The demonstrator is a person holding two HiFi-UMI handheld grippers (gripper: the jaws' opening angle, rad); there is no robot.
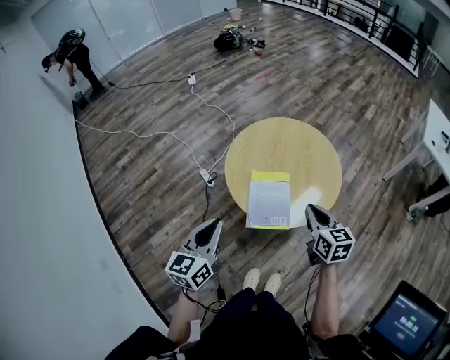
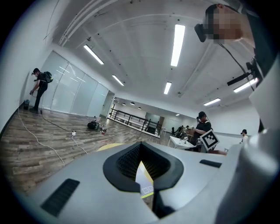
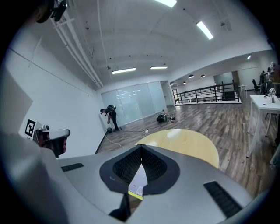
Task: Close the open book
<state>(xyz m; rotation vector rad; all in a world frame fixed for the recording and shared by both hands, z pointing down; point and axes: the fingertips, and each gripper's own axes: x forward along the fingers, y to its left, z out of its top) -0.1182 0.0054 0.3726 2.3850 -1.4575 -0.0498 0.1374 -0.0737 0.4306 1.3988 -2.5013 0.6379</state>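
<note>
Wood-plank flooring runs across a wide, white-walled hall lit by ceiling strips, and the person stands on it at a round table.

Left gripper (image 1: 213, 228) is held in the air ahead of the person's left knee, short of the table. In the left gripper view its jaws (image 2: 141, 146) are clenched, the ribbed black pads meet at the tips, and nothing is caught between them. Right gripper (image 1: 313, 211) hovers over the table's near right rim. Its jaws (image 3: 141, 151) are likewise pressed together on nothing.

Between the two grippers, and touched by neither, lies the book (image 1: 269, 200). It is closed and flat, with a pale grey-white cover of small print and a yellow band along its far and near ends. It rests on the near part of the round table (image 1: 281, 144), which has a light yellowish wood top, and its near edge reaches the rim. Each gripper view catches a sliver of the book under its closed pads (image 2: 143, 179) (image 3: 138, 183).

The person's light shoes (image 1: 261, 281) stand just below the table. A white cable with a power strip (image 1: 209, 177) snakes over the floor to the left. A lit screen (image 1: 408, 327) sits at the lower right. Farther off, another person (image 1: 70, 56) bends by the wall, a dark heap of gear (image 1: 232, 39) lies on the floor, and a black railing (image 1: 380, 21) closes the far side.
</note>
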